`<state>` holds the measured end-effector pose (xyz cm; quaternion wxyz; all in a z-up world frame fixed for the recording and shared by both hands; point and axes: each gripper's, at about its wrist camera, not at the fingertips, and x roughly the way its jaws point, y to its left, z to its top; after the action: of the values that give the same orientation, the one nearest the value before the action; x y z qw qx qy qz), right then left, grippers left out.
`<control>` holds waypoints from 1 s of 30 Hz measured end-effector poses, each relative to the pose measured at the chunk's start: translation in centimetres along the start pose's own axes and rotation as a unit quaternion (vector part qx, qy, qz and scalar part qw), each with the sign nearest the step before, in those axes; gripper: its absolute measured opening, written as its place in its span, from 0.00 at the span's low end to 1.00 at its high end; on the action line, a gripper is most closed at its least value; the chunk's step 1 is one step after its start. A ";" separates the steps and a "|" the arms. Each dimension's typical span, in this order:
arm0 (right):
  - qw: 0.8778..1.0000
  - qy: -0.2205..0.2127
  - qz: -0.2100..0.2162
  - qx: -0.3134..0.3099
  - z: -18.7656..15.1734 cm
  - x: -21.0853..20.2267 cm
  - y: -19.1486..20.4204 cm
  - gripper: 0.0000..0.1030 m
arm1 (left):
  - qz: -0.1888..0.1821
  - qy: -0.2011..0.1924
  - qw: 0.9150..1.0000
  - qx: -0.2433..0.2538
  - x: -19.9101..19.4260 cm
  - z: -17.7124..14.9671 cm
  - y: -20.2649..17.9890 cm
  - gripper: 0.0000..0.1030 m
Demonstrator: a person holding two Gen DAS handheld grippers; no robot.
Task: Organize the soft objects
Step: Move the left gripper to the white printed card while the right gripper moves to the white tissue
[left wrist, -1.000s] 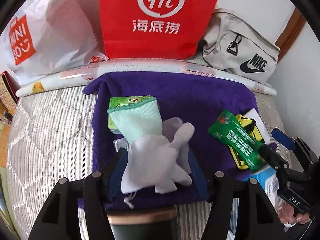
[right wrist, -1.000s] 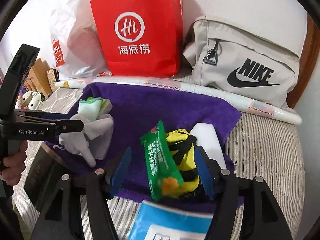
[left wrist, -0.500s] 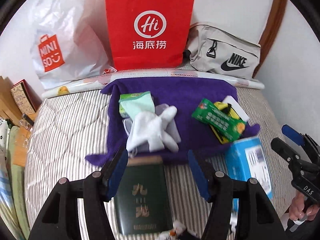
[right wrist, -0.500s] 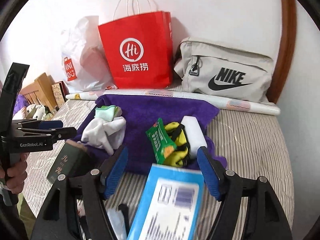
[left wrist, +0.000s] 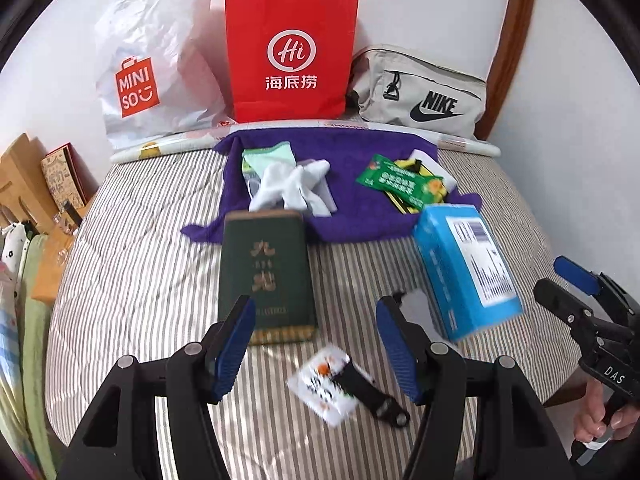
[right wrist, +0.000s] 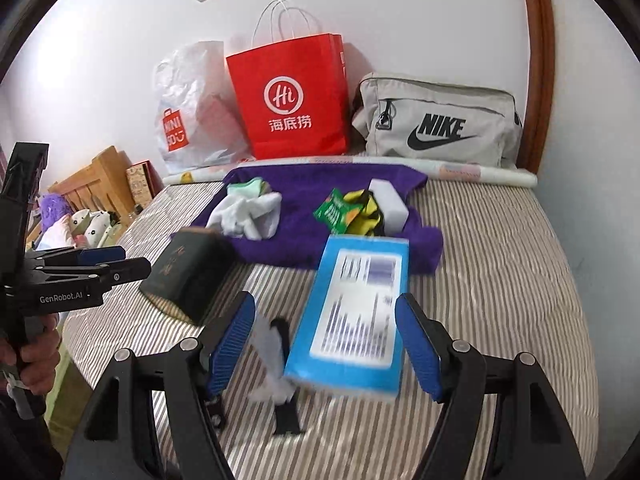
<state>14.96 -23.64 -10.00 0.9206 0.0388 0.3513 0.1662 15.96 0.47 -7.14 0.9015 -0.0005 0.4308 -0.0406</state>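
Note:
A purple towel lies spread at the far end of the striped bed. On its left lie white gloves over a mint cloth. On its right are a green packet, a yellow-black strap item and a white sponge. My left gripper hovers open over the near end of a dark green box. My right gripper is open above a blue box, its pads clear of it.
A red paper bag, a white Miniso bag and a grey Nike bag stand against the wall behind a rolled sheet. A small white packet with a black strap lies near me. Wooden furniture borders the left.
Both grippers have drawn back from the purple towel and risen a little. The dark green box, blue box and small packet have come into view. The right jaws stand slightly wider.

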 end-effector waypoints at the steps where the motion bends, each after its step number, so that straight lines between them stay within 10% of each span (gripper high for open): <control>1: 1.000 0.001 0.004 0.002 -0.5 -0.2 0.1 0.70 | 0.000 0.000 1.000 -0.001 -0.1 -0.6 -0.1 0.59; 30: 0.997 0.079 0.012 -0.008 -10.9 3.7 2.4 0.70 | 0.002 0.050 0.998 -0.037 4.0 -9.2 1.3 0.59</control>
<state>9.68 -20.69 -20.03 0.8881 0.0222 0.4211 0.1827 11.38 1.82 -16.07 0.8782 -0.0311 0.4767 -0.0223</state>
